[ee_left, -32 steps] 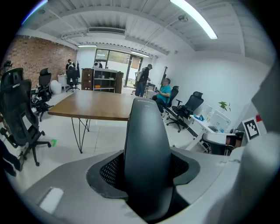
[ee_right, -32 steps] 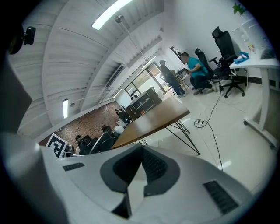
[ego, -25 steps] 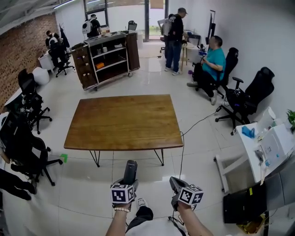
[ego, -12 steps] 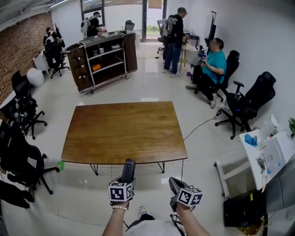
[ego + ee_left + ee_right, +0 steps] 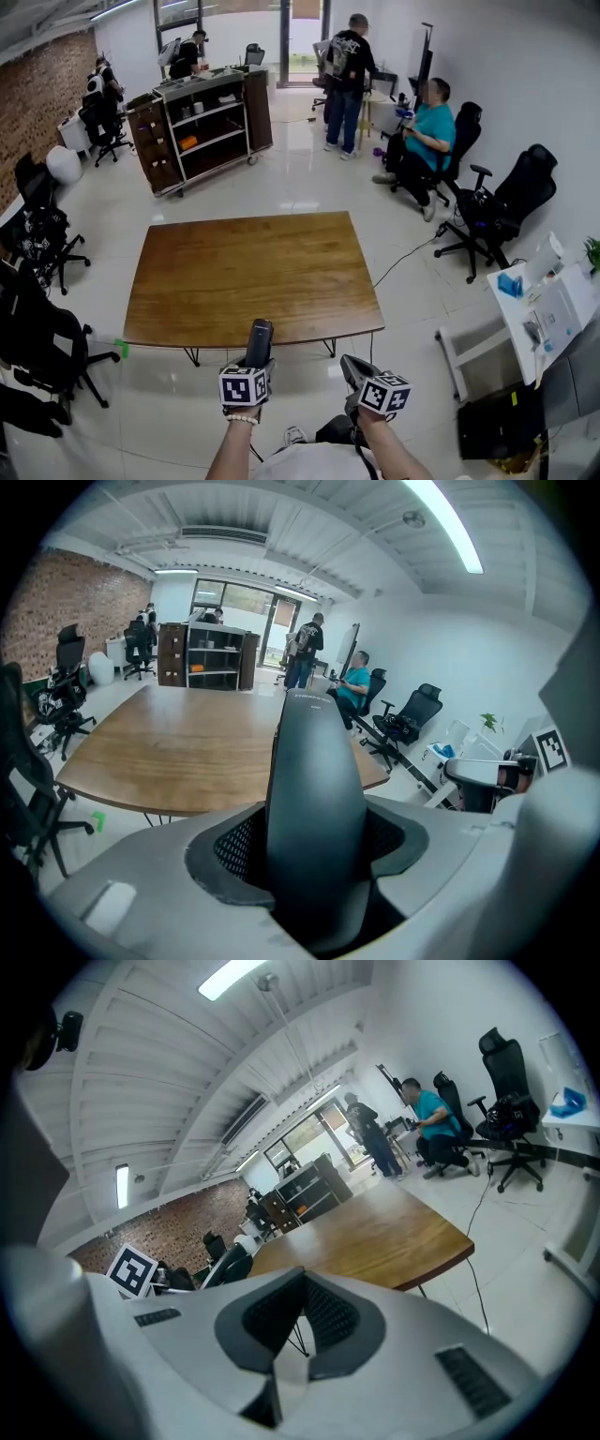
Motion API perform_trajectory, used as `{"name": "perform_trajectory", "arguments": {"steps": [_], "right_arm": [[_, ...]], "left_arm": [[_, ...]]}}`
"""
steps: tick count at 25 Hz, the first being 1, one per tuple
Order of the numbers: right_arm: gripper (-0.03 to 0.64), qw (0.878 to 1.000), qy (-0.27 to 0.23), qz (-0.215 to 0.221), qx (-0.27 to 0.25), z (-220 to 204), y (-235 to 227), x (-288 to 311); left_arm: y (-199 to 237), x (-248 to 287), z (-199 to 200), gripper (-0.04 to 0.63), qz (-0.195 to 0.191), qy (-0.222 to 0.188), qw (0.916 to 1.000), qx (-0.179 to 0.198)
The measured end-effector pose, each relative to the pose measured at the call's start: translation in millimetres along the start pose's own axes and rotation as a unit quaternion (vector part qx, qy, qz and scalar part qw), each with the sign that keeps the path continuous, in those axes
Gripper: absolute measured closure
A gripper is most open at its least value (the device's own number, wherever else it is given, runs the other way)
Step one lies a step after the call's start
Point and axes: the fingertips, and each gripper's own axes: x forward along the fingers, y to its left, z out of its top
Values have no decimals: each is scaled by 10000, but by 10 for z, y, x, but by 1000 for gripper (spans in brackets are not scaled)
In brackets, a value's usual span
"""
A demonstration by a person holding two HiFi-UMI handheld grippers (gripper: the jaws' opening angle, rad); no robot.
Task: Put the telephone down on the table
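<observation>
Left gripper point(image 5: 314, 860) has its jaws clamped round the lower end of the telephone point(image 5: 314, 780), just short of the table point(image 5: 253, 272). It's probably smooth, light, stiff plastic, so maybe slippery. Right gripper point(image 5: 281, 1372) is pinched together, empty.

I see a black telephone point(image 5: 314, 789) in my left hand-held gripper point(image 5: 253, 366), which is grey with dark mesh pads point(image 5: 240, 848); its cube point(image 5: 242, 387) has black-and-white squares. Ahead of it: brown wood-grain counter point(image 5: 253, 272), glossy white floor point(image 5: 309, 192). Far left: red-brown brick wall point(image 5: 37, 103).
</observation>
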Motion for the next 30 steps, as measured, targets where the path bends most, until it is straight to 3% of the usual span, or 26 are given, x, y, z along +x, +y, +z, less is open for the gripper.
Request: {"name": "perform_trajectory", "arguments": {"steps": [13,30], "right_arm": [[614,9999,29,-85,130,78,-234,222],[614,9994,200,200,174,803,-660,1262]], "left_arm": [[97,340,205,319,-17,85,10000,-4],[336,1626,780,319,207,514,9954,-783]]}}
